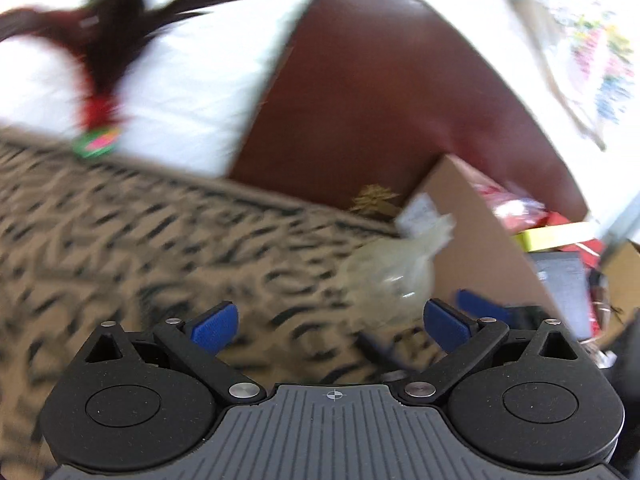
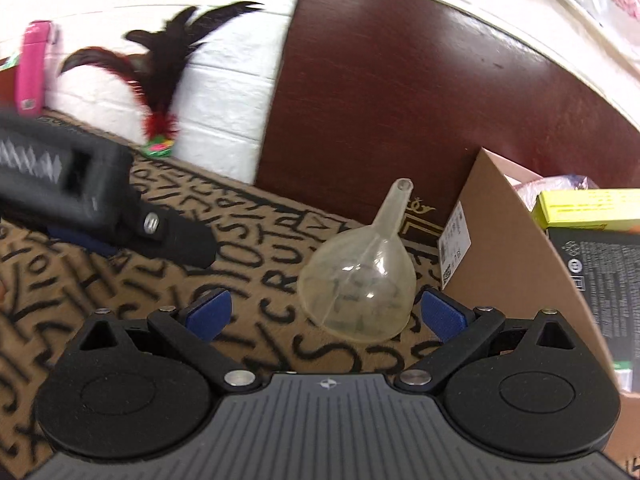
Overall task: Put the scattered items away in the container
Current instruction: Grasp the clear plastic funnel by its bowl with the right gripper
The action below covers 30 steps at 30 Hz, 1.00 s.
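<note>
Translucent funnel (image 2: pixel 356 276) on its side beside cardboard box (image 2: pixel 516 248)

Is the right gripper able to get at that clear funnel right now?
Probably yes: the right gripper is open, and the clear funnel lies on the lettered mat just ahead, with nothing between.

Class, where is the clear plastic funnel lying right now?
In the right wrist view, the funnel lies on the lettered mat, beside the cardboard box, nearer the right-hand finger.

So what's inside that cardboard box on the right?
Inside the cardboard box the right wrist view shows a yellow packet lying over a dark printed box, with something pinkish behind. Whatever sits lower is hidden by the box wall.
</note>
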{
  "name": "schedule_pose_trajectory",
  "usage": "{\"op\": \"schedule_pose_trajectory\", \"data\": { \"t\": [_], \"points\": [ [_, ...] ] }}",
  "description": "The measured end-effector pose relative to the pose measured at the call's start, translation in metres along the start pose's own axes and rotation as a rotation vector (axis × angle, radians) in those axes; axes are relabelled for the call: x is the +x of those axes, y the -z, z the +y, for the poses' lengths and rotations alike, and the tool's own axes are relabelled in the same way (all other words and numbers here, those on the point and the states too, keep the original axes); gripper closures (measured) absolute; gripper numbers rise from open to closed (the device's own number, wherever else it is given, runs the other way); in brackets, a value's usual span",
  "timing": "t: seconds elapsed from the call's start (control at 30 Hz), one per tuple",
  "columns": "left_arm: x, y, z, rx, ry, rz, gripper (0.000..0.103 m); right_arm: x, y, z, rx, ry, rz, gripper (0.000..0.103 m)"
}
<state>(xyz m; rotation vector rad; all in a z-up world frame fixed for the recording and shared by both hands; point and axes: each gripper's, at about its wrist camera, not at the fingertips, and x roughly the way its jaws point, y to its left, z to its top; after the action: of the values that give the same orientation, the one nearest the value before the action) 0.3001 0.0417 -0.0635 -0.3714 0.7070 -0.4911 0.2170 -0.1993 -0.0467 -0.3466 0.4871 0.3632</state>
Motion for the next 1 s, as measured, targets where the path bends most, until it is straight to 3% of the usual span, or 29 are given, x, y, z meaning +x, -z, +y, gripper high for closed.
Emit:
{"op": "schedule_pose_trajectory", "data": {
  "t": [0.1,0.2,0.37,0.43,0.6,0.7,0.8,0.9,1.0],
  "points": [
    [0.021,-0.014,-0.014,0.084,0.076,0.029,0.000,0.014,0.002,0.002,0.004,0.033,-0.029,0.003],
    [0.044,-0.023,-0.022,0.134,0.100,0.069,0.000,0.027,0.003,0.003,0.012,0.054,-0.051,0.003],
    [0.069,-0.026,-0.011,0.089,0.136,0.140,0.003,0.042,0.000,-0.005,0.031,0.004,-0.036,0.002],
    [0.069,-0.026,-0.001,0.061,0.126,0.138,0.003,0.043,-0.001,-0.009,0.035,-0.021,-0.035,0.002],
    [0.055,-0.032,0.018,0.001,0.093,0.114,0.002,0.057,-0.008,-0.005,0.055,0.031,0.013,0.001],
    [0.050,-0.031,0.021,0.003,0.059,0.112,0.002,0.066,-0.012,-0.007,0.090,0.020,0.038,0.001],
    [0.048,-0.025,0.019,0.025,0.036,0.125,0.002,0.066,-0.009,-0.017,0.152,-0.029,0.056,0.013],
    [0.038,-0.012,0.017,0.033,0.019,0.136,0.002,0.049,0.000,-0.011,0.101,-0.092,0.048,0.014],
    [0.021,0.009,0.009,0.027,0.055,0.154,0.002,0.020,0.015,0.008,0.023,-0.182,0.032,0.014]
  ]
}}
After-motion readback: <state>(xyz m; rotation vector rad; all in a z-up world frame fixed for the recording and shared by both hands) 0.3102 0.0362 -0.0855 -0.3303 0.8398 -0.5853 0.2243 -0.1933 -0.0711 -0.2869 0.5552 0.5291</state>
